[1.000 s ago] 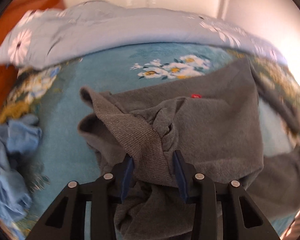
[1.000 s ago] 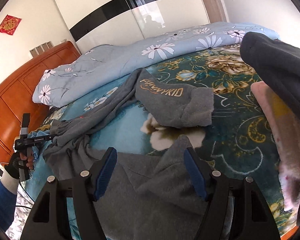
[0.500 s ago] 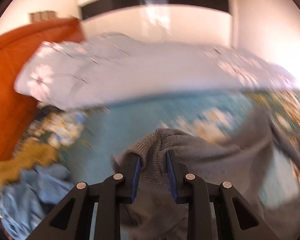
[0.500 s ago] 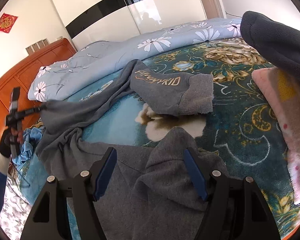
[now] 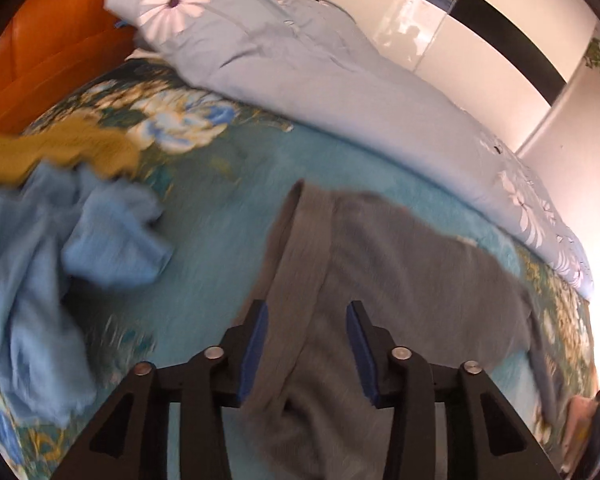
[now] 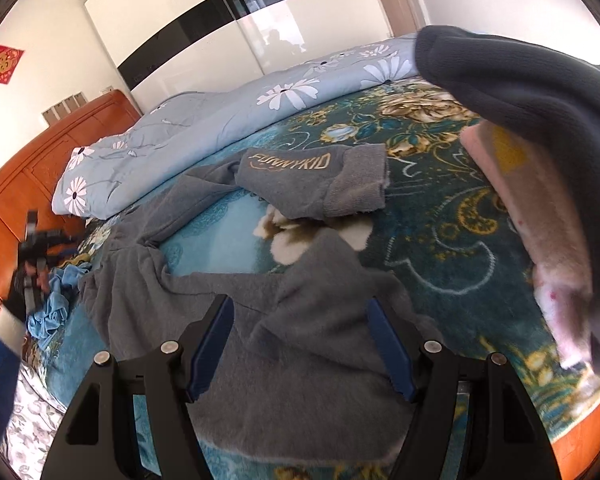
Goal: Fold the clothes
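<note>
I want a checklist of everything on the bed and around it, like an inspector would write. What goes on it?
Surface: bed blanket, teal with gold flowers.
Job's things: grey sweater spread out unfolded; one sleeve lettered FUNNYKID.
Clutter: crumpled blue garment; olive garment; light blue daisy quilt; pink and dark folded clothes at the right.
Grippers: left gripper open, grey fabric between its fingers, not pinched; right gripper open over the sweater.
Cables: nothing seen.
Surroundings: orange wooden headboard; white wardrobe with a black band; red wall decoration.
</note>
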Demonstrator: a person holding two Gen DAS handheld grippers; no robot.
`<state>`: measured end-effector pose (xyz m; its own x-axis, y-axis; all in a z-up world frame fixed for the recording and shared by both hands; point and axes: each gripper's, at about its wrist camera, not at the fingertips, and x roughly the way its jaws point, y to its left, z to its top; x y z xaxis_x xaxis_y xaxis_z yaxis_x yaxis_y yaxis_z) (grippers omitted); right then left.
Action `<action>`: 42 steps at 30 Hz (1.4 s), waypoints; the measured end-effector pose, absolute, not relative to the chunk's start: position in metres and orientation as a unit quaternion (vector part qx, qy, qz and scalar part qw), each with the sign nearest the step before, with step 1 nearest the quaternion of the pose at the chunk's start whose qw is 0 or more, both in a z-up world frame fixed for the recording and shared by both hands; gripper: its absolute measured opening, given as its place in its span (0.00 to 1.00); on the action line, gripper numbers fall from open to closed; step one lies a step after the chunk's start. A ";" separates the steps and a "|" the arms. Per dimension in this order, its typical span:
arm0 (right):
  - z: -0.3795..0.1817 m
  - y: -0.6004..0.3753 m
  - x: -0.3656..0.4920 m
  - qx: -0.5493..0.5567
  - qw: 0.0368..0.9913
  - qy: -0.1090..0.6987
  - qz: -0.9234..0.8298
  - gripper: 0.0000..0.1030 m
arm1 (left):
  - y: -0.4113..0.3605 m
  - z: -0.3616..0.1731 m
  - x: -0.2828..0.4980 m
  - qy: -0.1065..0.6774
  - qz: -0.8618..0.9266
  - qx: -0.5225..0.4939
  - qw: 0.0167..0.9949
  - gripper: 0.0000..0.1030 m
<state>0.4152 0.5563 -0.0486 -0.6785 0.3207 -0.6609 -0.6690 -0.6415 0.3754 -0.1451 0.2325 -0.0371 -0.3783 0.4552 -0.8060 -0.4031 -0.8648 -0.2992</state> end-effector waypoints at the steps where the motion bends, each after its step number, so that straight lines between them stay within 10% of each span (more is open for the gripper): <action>1: -0.049 0.555 0.421 -0.279 0.290 0.315 0.859 0.69 | 0.220 -0.045 -0.135 -0.026 0.834 -0.496 0.239 0.49; 16: -0.066 0.543 0.500 -0.244 0.368 0.405 0.800 0.69 | 0.192 -0.103 -0.119 -0.149 0.791 -0.550 0.222 0.59; 19: -0.072 0.543 0.507 -0.236 0.362 0.431 0.792 0.69 | 0.192 -0.102 -0.120 -0.172 0.796 -0.539 0.216 0.06; 42: -0.126 0.544 0.506 -0.120 0.218 0.608 0.754 0.69 | 0.036 -0.076 -0.093 -0.250 0.840 -0.455 0.159 0.07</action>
